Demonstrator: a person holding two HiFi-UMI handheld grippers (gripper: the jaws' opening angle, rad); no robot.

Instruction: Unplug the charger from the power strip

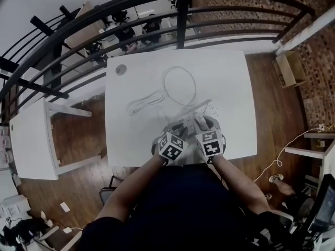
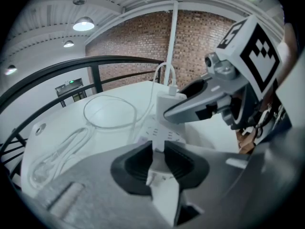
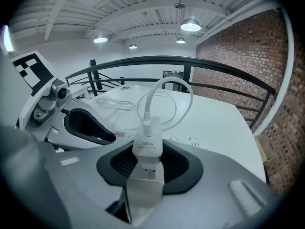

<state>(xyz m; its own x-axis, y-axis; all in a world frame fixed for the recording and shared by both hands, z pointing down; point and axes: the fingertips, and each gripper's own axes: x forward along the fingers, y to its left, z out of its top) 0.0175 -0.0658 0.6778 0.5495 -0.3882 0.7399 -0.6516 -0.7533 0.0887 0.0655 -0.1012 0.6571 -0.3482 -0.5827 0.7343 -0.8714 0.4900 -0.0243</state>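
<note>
Charger (image 3: 147,138), clamped in right hand-held gripper (image 3: 148,165)

Grey "100w" print on the near face of the white charger (image 3: 147,144)

Left gripper (image 2: 157,151): tilted down, jaws pinched on the power strip's (image 2: 164,135) near end.
Right gripper (image 3: 148,159): tilted down, just beside it, jaws clamping the charger (image 3: 147,144).

- charger (image 3: 147,140): white plastic, smooth, matt
- strip (image 2: 164,136): white plastic, smooth
- table (image 1: 230,88): white, smooth, matt
- floor (image 1: 78,135), 9 o'clock: wood, glossy
- wall (image 1: 314,46), 2 o'clock: rough brick
- railing (image 1: 180,14), 12 o'clock: dark metal
</note>
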